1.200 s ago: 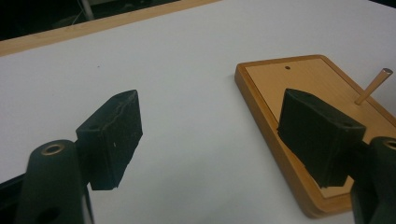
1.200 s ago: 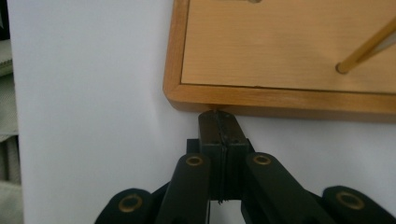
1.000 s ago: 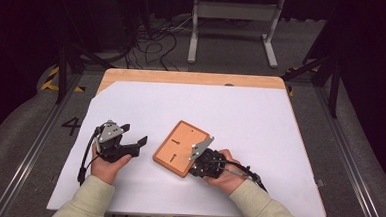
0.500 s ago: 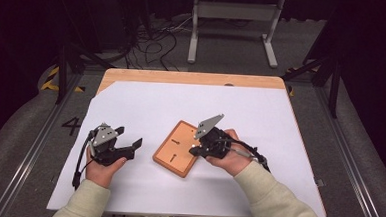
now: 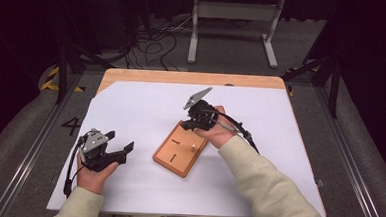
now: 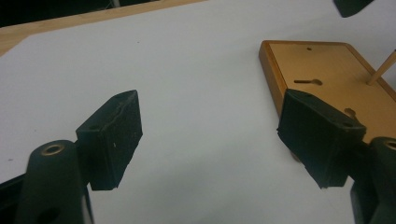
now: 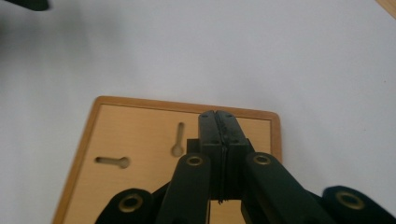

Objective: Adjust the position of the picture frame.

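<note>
A flat wooden board [image 5: 176, 155] with keyhole slots lies on the white sheet just in front of the person. A thin wooden peg [image 5: 193, 147] stands up from it; in the left gripper view the peg [image 6: 382, 70] rises at the board's [image 6: 327, 70] right side. My right gripper [image 5: 190, 124] hovers over the board's far end, apart from the peg. Its jaws are pressed together [image 7: 219, 121] above the board [image 7: 135, 140], with nothing visible between them. My left gripper [image 5: 120, 139] is to the left of the board, low over the sheet, open and empty [image 6: 215, 130].
The white sheet [image 5: 289, 143] covers most of the table, with a bare wooden strip [image 5: 192, 78] along the far edge. On the floor beyond are a metal stand [image 5: 233, 20] and loose cables [image 5: 149, 36]. Dark rails run along both table sides.
My right gripper has risen from the board's near end and moved away to its far end, jaws shut. My left gripper has drifted a little left and toward the person.
</note>
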The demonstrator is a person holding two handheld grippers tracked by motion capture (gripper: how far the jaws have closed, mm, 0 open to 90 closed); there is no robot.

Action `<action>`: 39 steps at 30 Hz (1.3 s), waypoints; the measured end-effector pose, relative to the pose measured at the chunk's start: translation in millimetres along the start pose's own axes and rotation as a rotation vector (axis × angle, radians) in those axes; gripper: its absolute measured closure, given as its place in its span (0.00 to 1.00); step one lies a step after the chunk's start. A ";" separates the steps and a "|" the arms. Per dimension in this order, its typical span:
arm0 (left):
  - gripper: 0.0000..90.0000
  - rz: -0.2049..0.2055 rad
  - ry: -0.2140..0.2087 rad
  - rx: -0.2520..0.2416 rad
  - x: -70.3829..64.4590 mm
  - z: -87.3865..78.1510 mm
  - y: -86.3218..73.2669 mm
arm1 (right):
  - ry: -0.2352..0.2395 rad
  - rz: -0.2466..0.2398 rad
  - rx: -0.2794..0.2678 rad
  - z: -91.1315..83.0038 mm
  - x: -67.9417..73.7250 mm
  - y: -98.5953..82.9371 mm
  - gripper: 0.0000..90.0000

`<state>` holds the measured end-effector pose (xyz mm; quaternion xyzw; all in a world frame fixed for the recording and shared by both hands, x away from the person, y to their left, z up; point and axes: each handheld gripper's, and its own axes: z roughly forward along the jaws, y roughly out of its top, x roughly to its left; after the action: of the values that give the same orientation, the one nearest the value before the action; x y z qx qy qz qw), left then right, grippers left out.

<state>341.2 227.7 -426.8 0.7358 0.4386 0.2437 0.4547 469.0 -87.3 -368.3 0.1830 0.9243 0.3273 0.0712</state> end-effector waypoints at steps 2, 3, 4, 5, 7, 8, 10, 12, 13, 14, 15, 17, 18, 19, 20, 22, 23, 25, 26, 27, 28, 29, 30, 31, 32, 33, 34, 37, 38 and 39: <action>0.24 -0.007 0.010 0.002 1.0 -3.2 -2.5 | -0.004 0.007 0.012 11.7 -7.6 4.5 1.00; 0.24 -0.009 0.012 0.003 1.4 -4.2 -3.4 | -0.005 0.012 0.015 15.6 -9.8 6.0 1.00; 0.24 -0.008 0.016 0.005 1.3 -5.5 -4.9 | -0.007 0.013 0.020 19.4 -12.1 7.4 1.00; 0.24 -0.005 0.019 0.011 1.0 -6.8 -6.3 | -0.017 0.015 0.030 26.0 -15.7 9.7 1.00; 0.24 -0.005 0.021 0.012 0.6 -7.5 -7.4 | -0.024 0.022 0.034 32.4 -19.7 11.7 1.00; 0.24 -0.004 0.024 0.014 0.7 -8.7 -8.4 | -0.027 0.036 0.033 37.2 -22.5 13.2 1.00; 0.24 -0.008 0.029 0.015 1.4 -11.2 -9.4 | -0.041 0.051 0.046 48.5 -27.8 16.8 1.00; 0.24 -0.012 0.032 0.012 1.8 -12.0 -10.1 | -0.048 0.054 0.066 58.9 -30.5 20.4 1.00; 0.24 -0.012 0.033 0.014 1.9 -12.2 -10.3 | -0.050 0.053 0.073 62.2 -31.0 21.4 1.00; 0.24 -0.013 0.032 0.014 1.7 -11.8 -10.4 | -0.054 0.054 0.081 66.6 -31.9 22.7 1.00; 0.24 -0.012 0.032 0.015 1.7 -11.5 -10.4 | -0.054 0.062 0.088 71.5 -33.7 23.5 1.00; 0.24 -0.011 0.026 0.016 1.3 -10.4 -9.9 | -0.057 0.078 0.109 79.1 -36.2 24.6 1.00; 0.24 -0.010 0.024 0.016 1.2 -9.3 -9.6 | -0.058 0.081 0.120 81.8 -36.9 24.9 1.00; 0.24 -0.007 0.020 0.018 1.3 -8.6 -9.4 | -0.059 0.077 0.142 86.0 -37.6 25.4 1.00; 0.24 -0.007 0.019 0.018 1.4 -7.2 -9.5 | -0.062 0.075 0.156 88.3 -37.7 25.7 1.00; 0.24 -0.006 0.016 0.023 2.0 -5.8 -9.2 | -0.072 0.074 0.198 94.3 -38.6 25.8 1.00; 0.24 -0.005 0.015 0.023 2.1 -5.2 -9.0 | -0.069 0.070 0.212 95.9 -39.5 25.5 1.00; 0.24 -0.007 0.012 0.021 2.0 -4.8 -8.3 | -0.069 0.075 0.223 96.3 -40.0 26.5 1.00; 0.24 -0.006 0.010 0.019 2.1 -4.6 -7.9 | -0.077 0.068 0.233 96.6 -38.8 27.6 1.00; 0.24 -0.006 0.009 0.019 2.1 -4.5 -7.8 | -0.093 0.052 0.254 95.9 -37.1 28.3 1.00; 0.24 -0.005 0.008 0.020 2.1 -4.2 -7.7 | -0.098 0.052 0.265 95.1 -35.9 28.1 1.00; 0.24 -0.005 0.008 0.020 2.0 -3.7 -7.7 | -0.101 0.053 0.277 93.5 -35.9 27.0 1.00; 0.24 -0.003 0.002 0.023 1.6 -2.7 -7.6 | -0.099 0.056 0.294 91.0 -36.1 25.2 1.00; 0.25 -0.003 0.001 0.022 0.9 -1.9 -7.6 | -0.102 0.060 0.310 87.6 -35.7 22.3 1.00; 0.24 0.006 -0.005 0.027 -0.6 -1.1 -7.3 | -0.102 0.056 0.316 85.2 -35.5 19.9 1.00; 0.24 0.008 -0.005 0.028 -1.8 -0.6 -7.2 | -0.103 0.054 0.319 80.1 -34.7 14.4 1.00; 0.24 0.013 -0.011 0.031 -2.9 -0.1 -7.0 | -0.099 0.063 0.320 77.4 -34.4 11.5 1.00; 0.30 0.028 -0.043 0.040 -6.7 1.8 -6.1 | -0.083 0.091 0.301 66.1 -34.5 -4.0 1.00; 0.32 0.034 -0.050 0.041 -7.6 2.3 -5.6 | -0.080 0.103 0.301 61.7 -33.6 -9.2 1.00; 0.33 0.037 -0.058 0.041 -8.8 3.0 -5.1 | -0.080 0.111 0.303 58.5 -32.3 -12.9 1.00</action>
<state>336.9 219.7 -432.3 0.7596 0.4165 0.2214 0.4478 509.8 -75.2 -421.4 0.2553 0.9480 0.1800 0.0614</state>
